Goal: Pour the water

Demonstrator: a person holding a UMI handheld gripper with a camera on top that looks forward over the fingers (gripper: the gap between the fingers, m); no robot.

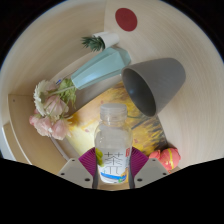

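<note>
A clear plastic bottle (113, 140) with a white cap and a white label with grey characters stands between my fingers, and both magenta pads press on its sides. My gripper (113, 165) is shut on the bottle and holds it upright. Just beyond the bottle a dark grey cup (156, 84) lies tilted with its open mouth facing me and the bottle. I cannot tell whether the cup holds water.
A pale blue-green vase (97, 68) lies beyond the bottle with a green sprig (93, 42). Pink and white flowers (50, 108) lie beside the left finger. A red-orange fruit (168, 156) sits by the right finger. A red disc (126, 18) lies far back on the round pale table (185, 45).
</note>
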